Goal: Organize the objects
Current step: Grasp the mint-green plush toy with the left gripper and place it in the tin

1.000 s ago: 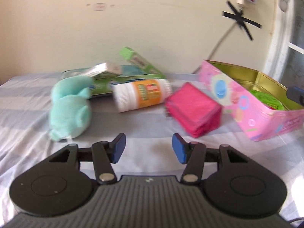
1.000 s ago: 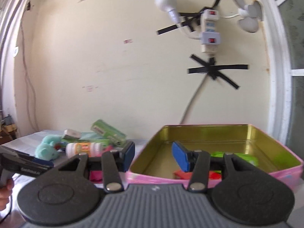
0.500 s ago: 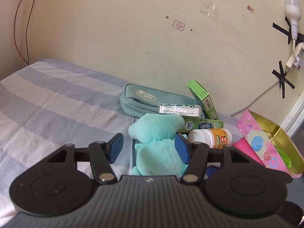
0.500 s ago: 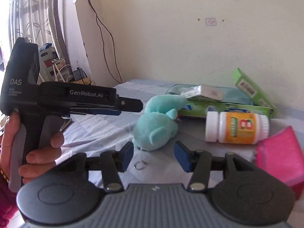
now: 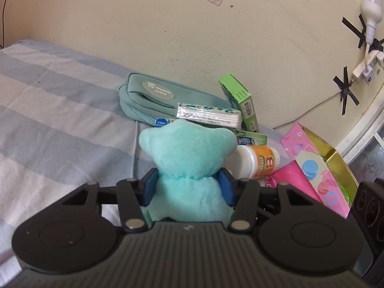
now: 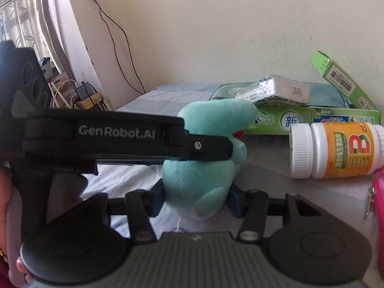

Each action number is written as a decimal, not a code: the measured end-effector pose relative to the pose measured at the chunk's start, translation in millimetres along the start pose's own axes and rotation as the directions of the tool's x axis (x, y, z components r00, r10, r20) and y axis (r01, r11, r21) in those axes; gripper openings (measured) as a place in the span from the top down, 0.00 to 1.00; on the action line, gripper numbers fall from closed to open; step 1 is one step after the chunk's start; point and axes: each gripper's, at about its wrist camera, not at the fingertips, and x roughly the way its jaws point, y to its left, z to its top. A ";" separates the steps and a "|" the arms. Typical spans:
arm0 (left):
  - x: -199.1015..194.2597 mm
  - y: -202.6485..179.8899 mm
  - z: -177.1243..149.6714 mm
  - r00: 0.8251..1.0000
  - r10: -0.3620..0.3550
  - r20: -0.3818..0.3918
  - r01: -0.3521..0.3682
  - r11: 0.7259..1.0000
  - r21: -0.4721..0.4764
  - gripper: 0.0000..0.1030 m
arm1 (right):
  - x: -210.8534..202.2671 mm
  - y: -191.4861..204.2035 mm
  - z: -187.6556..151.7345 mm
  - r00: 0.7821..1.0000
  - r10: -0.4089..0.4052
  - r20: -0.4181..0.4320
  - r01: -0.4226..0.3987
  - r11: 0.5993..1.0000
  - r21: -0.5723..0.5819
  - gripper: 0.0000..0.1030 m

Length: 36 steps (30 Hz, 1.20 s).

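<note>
Striped bed (image 5: pixel 60 110) (cream wall (image 5: pixel 168 24) behind)

**Plush toy between both grippers, clutter behind it along the wall**

The plush toy (image 5: pixel 189 168) sat on the striped bedsheet (image 5: pixel 60 120), between the fingers of the left gripper (image 5: pixel 188 189) and, in the right wrist view, those of the right gripper (image 6: pixel 195 200). Behind it lay a zip pouch (image 5: pixel 153 98) near the wall, with a foil-wrapped packet (image 5: pixel 208 116) resting on it. A toothpaste box (image 5: pixel 252 140) lay before the pouch, and a small carton (image 5: pixel 240 100) leaned tilted beside the packet. Right of the toy a pill bottle (image 5: pixel 259 162) lay on its side. Further right a folded cloth (image 5: pixel 295 180) sat against an open tin box (image 5: pixel 319 168).
</note>
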 end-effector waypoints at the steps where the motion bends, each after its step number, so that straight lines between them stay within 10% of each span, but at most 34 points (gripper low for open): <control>1: -6.0 -7.6 -3.8 1.000 0.008 0.013 -0.008 1.000 0.011 0.46 | -7.6 3.0 -2.9 1.000 -0.009 0.012 0.009 1.000 -0.021 0.51; 9: -39.2 -88.1 -7.5 0.991 -0.099 0.094 0.090 0.991 0.101 0.46 | -101.8 -3.0 -21.0 0.969 -0.122 0.216 0.148 0.983 -0.111 0.51; 17: -6.9 -219.5 -4.6 0.949 -0.302 0.085 0.267 0.920 0.287 0.45 | -201.3 -71.5 -37.8 0.838 -0.356 0.414 0.400 0.916 -0.023 0.51; 22: 37.5 -274.4 -16.8 0.936 -0.352 0.021 0.328 0.890 0.318 0.45 | -213.6 -120.0 -42.1 0.790 -0.475 0.388 0.495 0.867 0.052 0.50; 29: 98.2 -305.6 -21.6 0.939 -0.333 -0.083 0.342 0.887 0.311 0.43 | -204.0 -168.5 -49.4 0.781 -0.548 0.298 0.534 0.835 0.137 0.48; 36: 117.5 -292.8 -18.4 0.953 -0.286 -0.105 0.303 0.922 0.241 0.42 | -200.9 -187.2 -58.9 0.757 -0.594 0.273 0.574 0.803 0.159 0.12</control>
